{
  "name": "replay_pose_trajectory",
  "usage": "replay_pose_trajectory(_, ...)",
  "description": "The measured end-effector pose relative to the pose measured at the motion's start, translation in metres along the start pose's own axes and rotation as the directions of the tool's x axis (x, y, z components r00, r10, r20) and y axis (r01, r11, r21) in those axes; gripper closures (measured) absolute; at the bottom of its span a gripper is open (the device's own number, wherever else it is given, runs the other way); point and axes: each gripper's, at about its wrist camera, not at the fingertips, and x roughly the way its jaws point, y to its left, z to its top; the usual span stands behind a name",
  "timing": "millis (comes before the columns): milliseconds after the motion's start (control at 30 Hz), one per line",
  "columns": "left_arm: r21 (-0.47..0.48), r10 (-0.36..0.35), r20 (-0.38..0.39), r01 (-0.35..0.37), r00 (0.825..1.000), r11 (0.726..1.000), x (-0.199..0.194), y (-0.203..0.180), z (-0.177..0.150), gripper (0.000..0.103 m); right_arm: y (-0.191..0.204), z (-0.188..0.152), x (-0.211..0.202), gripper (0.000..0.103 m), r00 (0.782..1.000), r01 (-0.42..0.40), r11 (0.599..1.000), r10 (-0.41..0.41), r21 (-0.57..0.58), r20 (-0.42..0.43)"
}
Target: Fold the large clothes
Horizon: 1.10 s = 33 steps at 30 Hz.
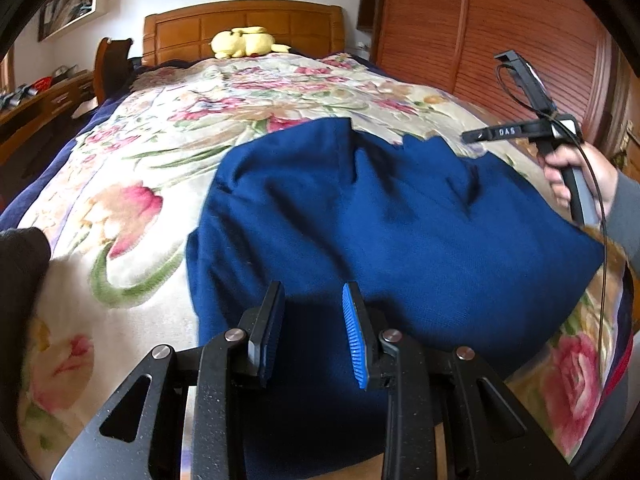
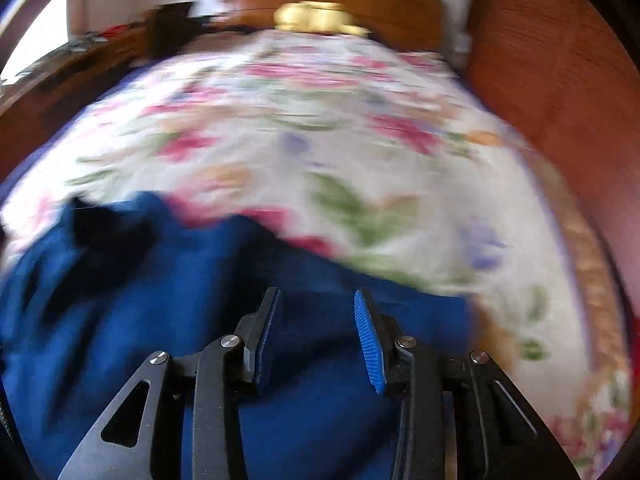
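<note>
A large dark blue garment lies spread on the floral bedspread, roughly folded with creases near its far edge. My left gripper is open and empty, hovering over the garment's near edge. The right gripper device shows in the left wrist view, held in a hand above the garment's right side. In the blurred right wrist view, my right gripper is open and empty above the blue garment, near its right edge.
A yellow plush toy sits by the wooden headboard. A wooden louvred wardrobe stands right of the bed. A desk with clutter stands on the left. A dark cloth lies at the bed's left edge.
</note>
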Motion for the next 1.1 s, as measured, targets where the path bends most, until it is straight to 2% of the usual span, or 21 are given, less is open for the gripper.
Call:
replay_pose_trajectory(133, -0.027, 0.012, 0.016, -0.012, 1.0, 1.0, -0.004, 0.009, 0.001, 0.072, 0.064, 0.004, 0.003, 0.066, 0.986, -0.164, 0.983, 0.165, -0.081, -0.003)
replay_pose_trajectory(167, -0.031, 0.014, 0.018, -0.014, 1.0, 0.999, -0.004, 0.01, 0.002, 0.072, 0.079, 0.008, 0.008, 0.07, 0.982, -0.191, 0.976, 0.191, -0.105, -0.007)
replay_pose_trajectory(233, -0.038, 0.02, 0.023, -0.019, 1.0, 0.999, -0.005, 0.013, 0.003, 0.072, 0.103, 0.013, 0.018, 0.071, 0.974, -0.227, 0.963, 0.226, -0.144, -0.023)
replay_pose_trajectory(333, -0.047, 0.024, 0.028, -0.023, 0.999, 0.999, -0.005, 0.016, 0.003, 0.072, 0.129, 0.024, 0.041, 0.072, 0.967, -0.255, 0.951, 0.25, -0.178, -0.05)
replay_pose_trajectory(500, -0.048, 0.021, 0.025, -0.019, 0.999, 0.999, -0.004, 0.018, 0.001, 0.072, 0.169, 0.05, 0.095, 0.093, 0.972, -0.227, 0.956, 0.212, -0.187, -0.098)
replay_pose_trajectory(600, -0.046, 0.019, 0.024, -0.017, 1.0, 0.999, -0.004, 0.018, 0.001, 0.072, 0.18, 0.061, 0.114, 0.093, 0.976, -0.208, 0.96, 0.19, -0.189, -0.109)
replay_pose_trajectory(700, -0.038, 0.016, 0.024, -0.015, 1.0, 0.999, -0.005, 0.017, 0.001, 0.072, 0.172, 0.062, 0.101, 0.093, 0.978, -0.201, 0.966, 0.188, -0.165, -0.093)
replay_pose_trajectory(767, -0.031, 0.017, 0.027, -0.016, 1.0, 0.999, -0.006, 0.015, 0.001, 0.072, 0.163, 0.06, 0.078, 0.091, 0.978, -0.208, 0.967, 0.2, -0.148, -0.065)
replay_pose_trajectory(833, -0.027, 0.018, 0.031, -0.017, 0.999, 1.0, -0.007, 0.014, 0.001, 0.072, 0.148, 0.05, 0.059, 0.079, 0.982, -0.189, 0.971, 0.186, -0.146, -0.037)
replay_pose_trajectory(900, -0.023, 0.018, 0.037, -0.017, 0.999, 1.0, -0.009, 0.013, 0.001, 0.072, 0.129, 0.031, 0.034, 0.063, 0.991, -0.133, 0.98, 0.135, -0.145, 0.007)
replay_pose_trajectory(967, -0.017, 0.016, 0.044, -0.015, 0.999, 1.0, -0.011, 0.011, 0.002, 0.072, 0.108, 0.009, 0.011, 0.055, 0.994, -0.102, 0.988, 0.107, -0.114, 0.038)
replay_pose_trajectory(1100, 0.003, 0.01, 0.061, -0.01, 0.998, 1.0, -0.015, 0.004, 0.002, 0.072, 0.066, -0.048, -0.023, 0.055, 0.998, -0.056, 0.997, 0.057, -0.06, 0.017)
